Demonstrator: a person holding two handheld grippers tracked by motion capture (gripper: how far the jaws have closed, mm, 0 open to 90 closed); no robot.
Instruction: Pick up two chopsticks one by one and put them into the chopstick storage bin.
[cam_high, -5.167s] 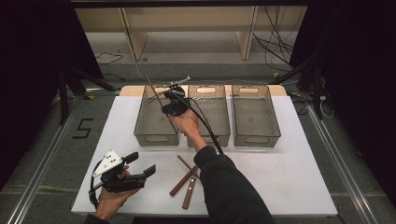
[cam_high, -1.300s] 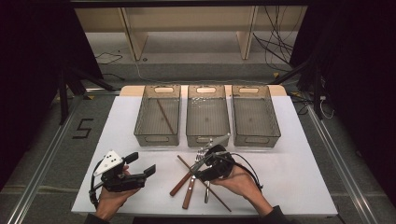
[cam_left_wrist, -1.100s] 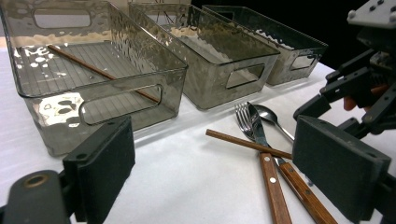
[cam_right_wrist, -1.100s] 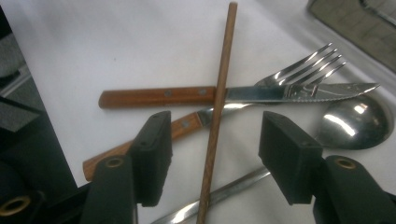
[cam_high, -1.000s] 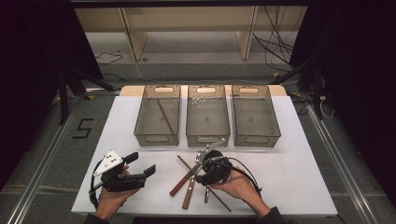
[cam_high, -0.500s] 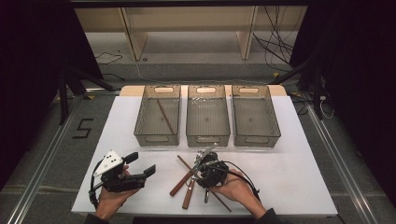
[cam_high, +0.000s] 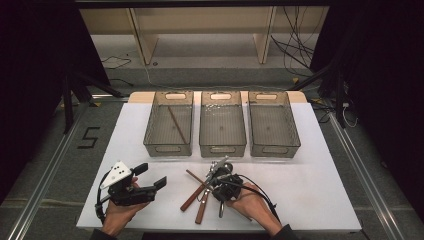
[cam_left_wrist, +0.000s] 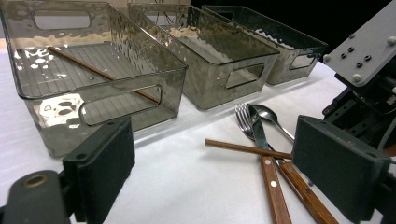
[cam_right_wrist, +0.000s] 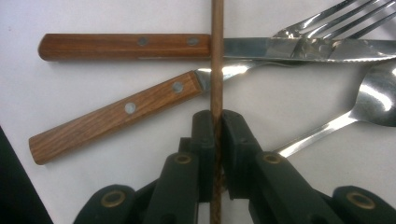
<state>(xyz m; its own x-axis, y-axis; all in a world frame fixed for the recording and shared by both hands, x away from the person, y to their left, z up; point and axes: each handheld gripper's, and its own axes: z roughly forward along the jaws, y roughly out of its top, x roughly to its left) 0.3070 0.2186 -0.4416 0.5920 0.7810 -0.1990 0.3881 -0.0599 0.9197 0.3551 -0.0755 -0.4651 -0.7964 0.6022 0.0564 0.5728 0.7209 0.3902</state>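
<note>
So right now I'm pinching a thin wooden chopstick (cam_right_wrist: 216, 70) with the right tool (cam_right_wrist: 215, 135); its jaws have just been closing and in the right gripper view the pads are clamping snug on the stick, which is running straight up between them. The chopstick is lying on the white bench (cam_high: 310, 180) in the little cutlery pile at the front, crossing over the wood-handled knife (cam_right_wrist: 126, 46) and the wood-handled fork (cam_right_wrist: 112, 116), with a spoon (cam_right_wrist: 373, 102) sitting just beside them on the right of that view. From the high view the right tool (cam_high: 216, 176) is sitting over that pile, just in front of the middle bin (cam_high: 222, 122). My left tool (cam_high: 150, 186) is hanging out well apart from the pile on the left side of the bench, jaws standing wide apart with nothing between them; you can see both black pads (cam_left_wrist: 100, 170) spread out in the left gripper view. There are three smoky clear bins in a row across the back: the left bin (cam_high: 169, 145) is already holding another chopstick (cam_left_wrist: 98, 72) lying diagonally on its floor, and the right bin (cam_high: 274, 122) is next to the middle one.
</note>
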